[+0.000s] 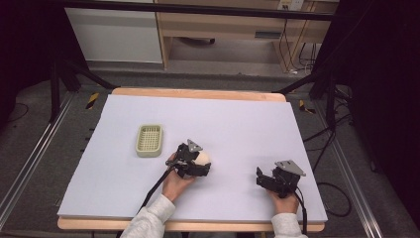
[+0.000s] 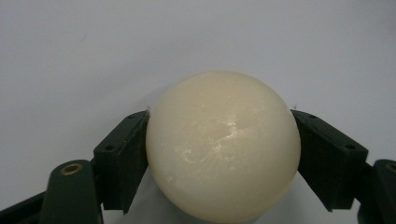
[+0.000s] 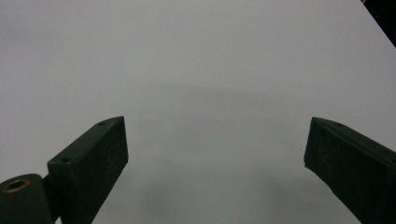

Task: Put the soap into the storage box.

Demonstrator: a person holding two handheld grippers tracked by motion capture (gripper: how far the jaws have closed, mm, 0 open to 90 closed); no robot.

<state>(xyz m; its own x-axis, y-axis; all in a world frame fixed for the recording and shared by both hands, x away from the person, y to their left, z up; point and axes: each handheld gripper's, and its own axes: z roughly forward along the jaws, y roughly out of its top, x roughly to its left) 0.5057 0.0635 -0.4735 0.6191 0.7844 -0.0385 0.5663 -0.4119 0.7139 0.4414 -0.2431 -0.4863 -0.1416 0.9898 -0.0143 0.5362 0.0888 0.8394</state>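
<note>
the left gripper clamped a cream ball between both jaws, low over the mat, just right of a small basket. the right gripper gaped wide, holding nothing.

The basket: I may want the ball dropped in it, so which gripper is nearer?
Left. The left gripper, shut on the cream ball, sits just right of the basket; the right gripper is farther right.
</note>
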